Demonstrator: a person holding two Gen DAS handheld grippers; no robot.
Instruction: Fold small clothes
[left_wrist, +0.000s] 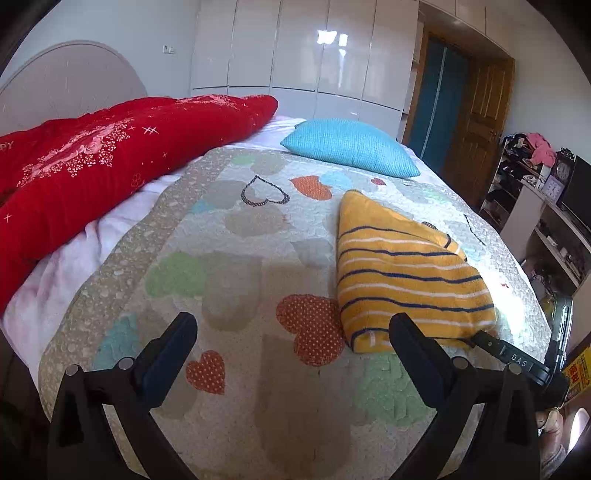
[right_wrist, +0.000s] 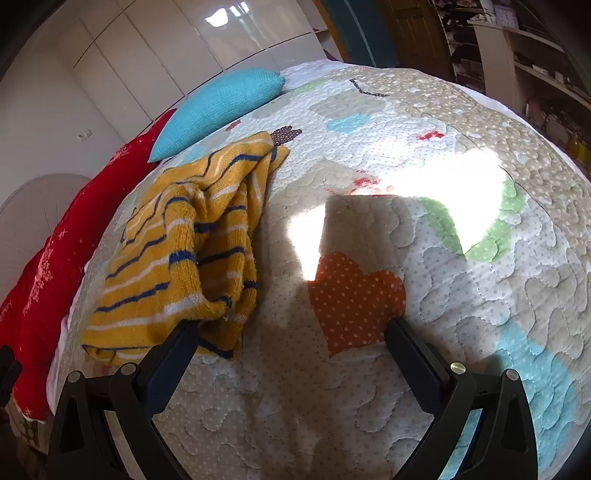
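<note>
A small yellow garment with navy and white stripes (left_wrist: 402, 273) lies folded on the heart-patterned quilt (left_wrist: 240, 280). In the left wrist view it sits to the right, just beyond my right fingertip. My left gripper (left_wrist: 293, 326) is open and empty above the quilt. The right gripper's body (left_wrist: 517, 360) shows at the garment's near right edge. In the right wrist view the garment (right_wrist: 177, 251) lies bunched at the left, its near edge touching my left fingertip. My right gripper (right_wrist: 291, 332) is open and holds nothing.
A blue pillow (left_wrist: 351, 146) and a red duvet (left_wrist: 110, 162) lie at the head of the bed. White wardrobes (left_wrist: 295, 55) stand behind. A wooden door (left_wrist: 476, 125) and cluttered shelves (left_wrist: 535, 192) are on the right, past the bed's edge.
</note>
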